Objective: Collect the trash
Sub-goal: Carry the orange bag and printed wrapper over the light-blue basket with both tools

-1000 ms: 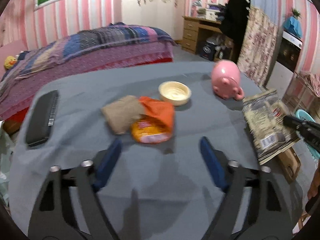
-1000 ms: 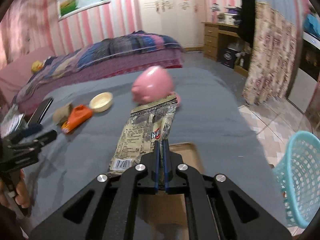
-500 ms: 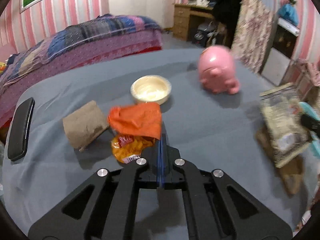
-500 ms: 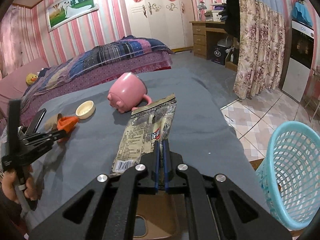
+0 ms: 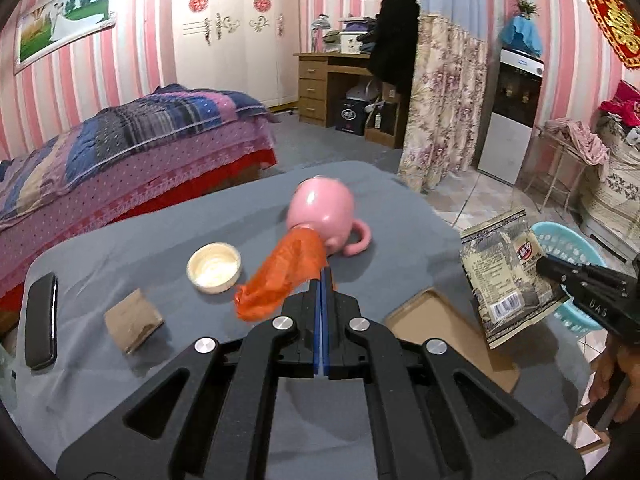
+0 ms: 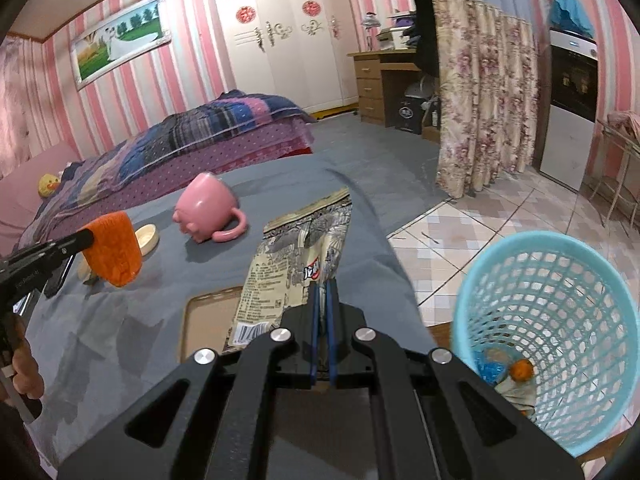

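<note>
The blue basket (image 6: 548,336) sits at lower right of the right view. Centre frame, the beige snack bag (image 6: 300,264) rises from the clamped right gripper (image 6: 322,292). The left gripper (image 5: 323,280) pinches the orange wrapper (image 5: 284,276), centre, hanging above the table (image 5: 132,240).

Two snack wrappers are up off the table: one orange wrapper (image 5: 282,276) at the frame's centre and one beige printed wrapper (image 6: 296,264) at centre. On the grey table (image 5: 120,240) lie one pink mug (image 5: 322,212), one cream bowl (image 5: 214,267), one brown paper piece (image 5: 133,319), one black phone (image 5: 40,320) and one cardboard tray (image 5: 452,332). One blue basket (image 6: 548,320) stands at lower right.
</note>
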A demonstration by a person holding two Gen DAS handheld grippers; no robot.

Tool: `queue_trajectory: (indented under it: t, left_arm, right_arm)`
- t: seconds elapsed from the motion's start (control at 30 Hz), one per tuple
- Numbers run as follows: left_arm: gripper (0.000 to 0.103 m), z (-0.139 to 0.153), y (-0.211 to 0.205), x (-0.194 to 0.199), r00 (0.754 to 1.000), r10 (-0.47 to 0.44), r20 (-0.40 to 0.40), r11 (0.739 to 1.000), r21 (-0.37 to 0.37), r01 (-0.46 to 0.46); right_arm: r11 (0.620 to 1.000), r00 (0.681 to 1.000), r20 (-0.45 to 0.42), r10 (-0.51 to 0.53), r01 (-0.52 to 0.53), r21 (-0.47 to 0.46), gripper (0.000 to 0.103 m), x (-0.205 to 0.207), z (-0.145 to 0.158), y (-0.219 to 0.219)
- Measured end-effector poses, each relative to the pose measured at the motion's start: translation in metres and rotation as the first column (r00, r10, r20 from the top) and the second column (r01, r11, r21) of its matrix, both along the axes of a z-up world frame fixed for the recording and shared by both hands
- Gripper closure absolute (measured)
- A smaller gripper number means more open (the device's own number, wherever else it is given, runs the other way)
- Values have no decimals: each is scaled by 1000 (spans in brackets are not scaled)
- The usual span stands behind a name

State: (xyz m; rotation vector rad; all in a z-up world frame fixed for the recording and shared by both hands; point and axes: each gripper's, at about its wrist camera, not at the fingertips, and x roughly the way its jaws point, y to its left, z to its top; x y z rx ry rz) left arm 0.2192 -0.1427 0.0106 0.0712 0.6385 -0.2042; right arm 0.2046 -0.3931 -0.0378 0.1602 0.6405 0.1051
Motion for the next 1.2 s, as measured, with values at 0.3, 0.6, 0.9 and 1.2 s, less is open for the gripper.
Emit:
queue_trajectory:
  t: [0.3,0.6,0.9,1.2]
  left_arm:
    - [103,16,-72,4,994,-108,35,994,-1,108]
    - [103,19,-150,-2,968,-245,48,969,-14,246]
    - [103,2,-232,-7,918,-395,25,918,-2,396]
    - [103,-20,-311,-5,862,-508,6,861,37,507]
  right_arm:
    - [992,991,37,-129,130,-3,99,-18,12,-57]
    - [936,938,43,-343,345,-72,99,-40,12,-135]
    - [870,874,26,-486,486,-85,99,-65,5,-204]
    - [836,840,5,-542,540,-101,99,-73,-5,-232]
